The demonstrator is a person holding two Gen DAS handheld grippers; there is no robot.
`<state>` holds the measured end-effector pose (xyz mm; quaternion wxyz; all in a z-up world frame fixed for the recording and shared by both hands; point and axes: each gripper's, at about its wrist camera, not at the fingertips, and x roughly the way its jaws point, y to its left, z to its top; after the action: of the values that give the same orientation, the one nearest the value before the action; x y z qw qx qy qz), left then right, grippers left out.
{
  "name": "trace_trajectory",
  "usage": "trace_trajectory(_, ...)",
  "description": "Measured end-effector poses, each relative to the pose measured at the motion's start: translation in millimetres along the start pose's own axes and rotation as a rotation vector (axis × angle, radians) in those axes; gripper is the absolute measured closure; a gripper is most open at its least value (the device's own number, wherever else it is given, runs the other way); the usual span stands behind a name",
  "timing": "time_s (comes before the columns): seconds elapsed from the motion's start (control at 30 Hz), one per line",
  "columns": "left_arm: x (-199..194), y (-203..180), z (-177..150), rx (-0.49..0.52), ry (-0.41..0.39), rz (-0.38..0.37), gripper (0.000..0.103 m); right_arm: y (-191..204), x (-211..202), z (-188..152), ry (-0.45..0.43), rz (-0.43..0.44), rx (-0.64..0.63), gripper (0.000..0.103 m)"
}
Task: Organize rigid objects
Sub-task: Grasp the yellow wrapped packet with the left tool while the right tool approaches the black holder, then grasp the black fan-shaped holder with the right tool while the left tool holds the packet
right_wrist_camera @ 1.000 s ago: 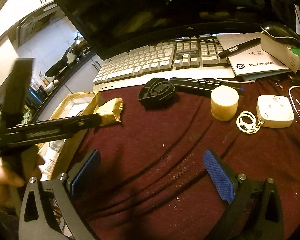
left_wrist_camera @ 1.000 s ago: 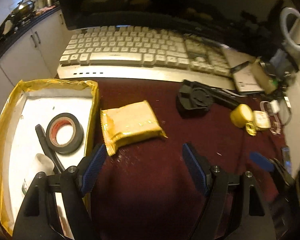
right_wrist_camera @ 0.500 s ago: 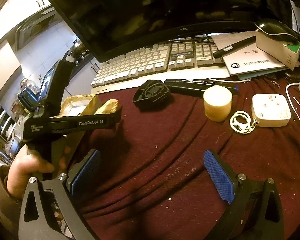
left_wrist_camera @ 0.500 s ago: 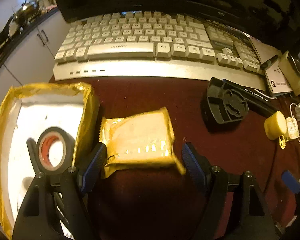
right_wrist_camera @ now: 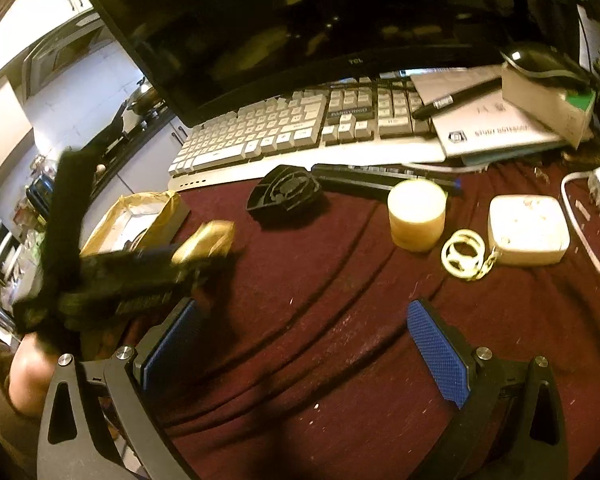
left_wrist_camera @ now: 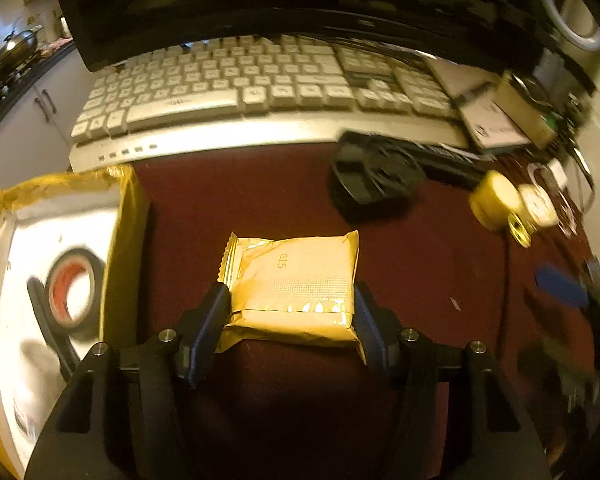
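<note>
The left gripper has its jaws closing on the gold packet, pads at both sides; it lies on the maroon surface beside the tray.

Both wrist views overlook (steeply) the keyboard.

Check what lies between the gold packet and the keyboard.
Only bare maroon cloth lies between the gold packet and the keyboard; the left wrist view shows it.
</note>
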<state>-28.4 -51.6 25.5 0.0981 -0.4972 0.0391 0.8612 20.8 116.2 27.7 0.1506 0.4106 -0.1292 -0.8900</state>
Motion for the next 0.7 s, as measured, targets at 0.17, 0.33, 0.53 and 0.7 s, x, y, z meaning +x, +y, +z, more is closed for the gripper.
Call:
trace_trajectory(0.17, -24, -8, -38, 0.067, 0.016, -0.016, 0.042, 8, 2, 21, -0.010, -0.039, -0.072, 0.002)
trace_trajectory(0.33, -39, 1, -59, 0.028, 0.023, -0.047, 0.042, 27, 27, 51, -0.002, -0.047, -0.155, 0.002)
trace_trajectory(0.53, -37, -2, -58, 0.028, 0.025, -0.048, 0.040, 34, 79, 77, 0.063, -0.090, -0.141, 0.002)
trace_trajectory(0.7, -35, -3, -59, 0.040, 0.024, -0.033, 0.037, 42, 115, 77, 0.131, -0.158, -0.139, 0.017)
